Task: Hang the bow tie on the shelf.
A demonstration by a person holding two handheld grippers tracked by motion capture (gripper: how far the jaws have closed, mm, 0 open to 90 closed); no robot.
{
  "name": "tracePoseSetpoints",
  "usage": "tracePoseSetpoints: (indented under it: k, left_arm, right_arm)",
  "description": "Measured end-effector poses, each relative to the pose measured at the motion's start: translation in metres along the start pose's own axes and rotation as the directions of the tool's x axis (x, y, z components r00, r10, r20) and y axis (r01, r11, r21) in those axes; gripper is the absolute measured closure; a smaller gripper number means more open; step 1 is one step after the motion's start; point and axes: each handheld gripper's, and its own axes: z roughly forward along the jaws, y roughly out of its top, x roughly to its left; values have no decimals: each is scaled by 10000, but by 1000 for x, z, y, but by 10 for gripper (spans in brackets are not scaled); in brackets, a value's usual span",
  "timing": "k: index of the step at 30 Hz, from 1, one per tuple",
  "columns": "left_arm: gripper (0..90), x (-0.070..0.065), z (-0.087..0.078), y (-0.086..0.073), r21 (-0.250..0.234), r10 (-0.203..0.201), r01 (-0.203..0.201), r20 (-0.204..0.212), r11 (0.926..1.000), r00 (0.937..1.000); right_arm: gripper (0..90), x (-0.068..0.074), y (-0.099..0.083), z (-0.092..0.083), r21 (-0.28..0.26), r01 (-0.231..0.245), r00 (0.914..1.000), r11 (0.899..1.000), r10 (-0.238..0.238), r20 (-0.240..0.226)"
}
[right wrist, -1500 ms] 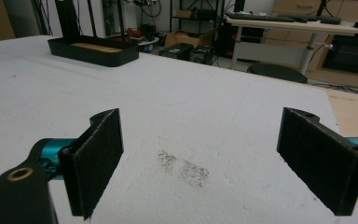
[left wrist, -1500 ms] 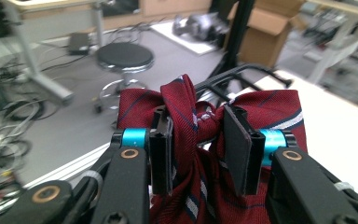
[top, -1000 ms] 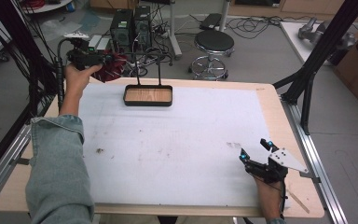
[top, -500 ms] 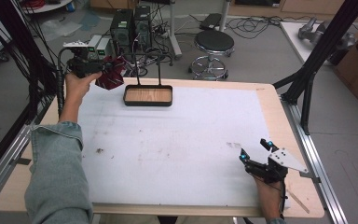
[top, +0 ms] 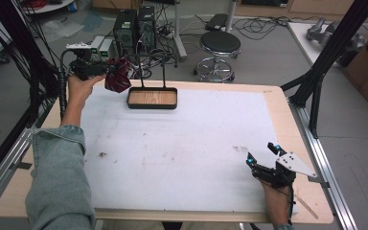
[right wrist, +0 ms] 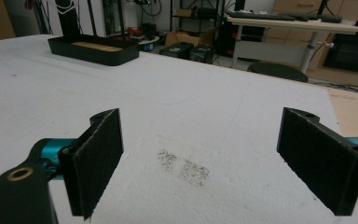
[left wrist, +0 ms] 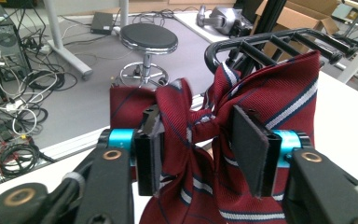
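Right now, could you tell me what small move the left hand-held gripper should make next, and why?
Probably carry the striped tie over the rack's black bars, since the left hand-held gripper holds it bunched just short of them.

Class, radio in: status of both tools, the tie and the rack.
Left tool shut on striped tie, held up beside black rack. Right tool open, idle over the table. Nothing blocking the rack.

Grey floor [top: 268, 62], round stool [top: 219, 44]
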Motion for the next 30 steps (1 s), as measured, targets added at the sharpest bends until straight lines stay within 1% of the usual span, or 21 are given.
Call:
tracePoseSetpoints:
  k: [2,5,10,12,17,18,19,21,24,25,27,29,30]
  left_arm:
    - [532,0,-1,0,-43,12,-12,67,10000,10000]
    - [524,-1,-3,2,-60,50,-50,4,10000,10000]
    - [508,-4,-9,6,-245,208,-211,-104,9995,9997]
    - [502,-4,-12,7,-286,244,-246,-79,9993,9997]
    - [490,-13,-22,14,-501,512,-514,-54,9974,9987]
    - [484,-16,-25,16,-527,594,-597,-75,9968,9982]
    - [477,-19,-29,19,-611,766,-768,-42,9952,9971]
    - [467,-22,-32,20,-685,830,-831,-41,9942,9965]
    - [453,-32,-43,25,-918,1120,-1127,-128,9894,9936]
    - [448,-32,-43,25,-918,1120,-1127,-128,9894,9936]
    - [445,-37,-50,27,-1076,1206,-1214,-136,9868,9926]
    - [424,-44,-61,29,-1279,1363,-1384,-249,9821,9904]
    - [415,-44,-61,29,-1279,1363,-1384,-249,9821,9904]
  right_arm:
    - [134,0,0,0,8,14,10000,10000,-14,17]
    - [134,0,0,0,10,2,10000,10000,-2,19]
    - [134,0,0,0,11,-31,10000,10000,31,33]
    - [134,0,0,0,7,-40,10000,10000,40,31]
    - [134,0,0,0,11,-42,10000,10000,42,26]
    - [134,-1,0,0,12,-33,10000,10000,33,33]
    - [134,0,0,-1,31,-76,10000,10000,76,41]
    - [134,0,0,-1,35,-80,10000,10000,80,45]
    - [134,0,0,-1,13,-68,10000,10000,68,29]
    - [134,0,0,-1,13,-68,10000,10000,68,29]
    - [134,0,0,-1,5,-51,10000,10000,51,54]
    - [134,0,0,-1,-3,-64,10000,10000,64,65]
    - [134,0,0,-1,-3,-64,10000,10000,64,65]
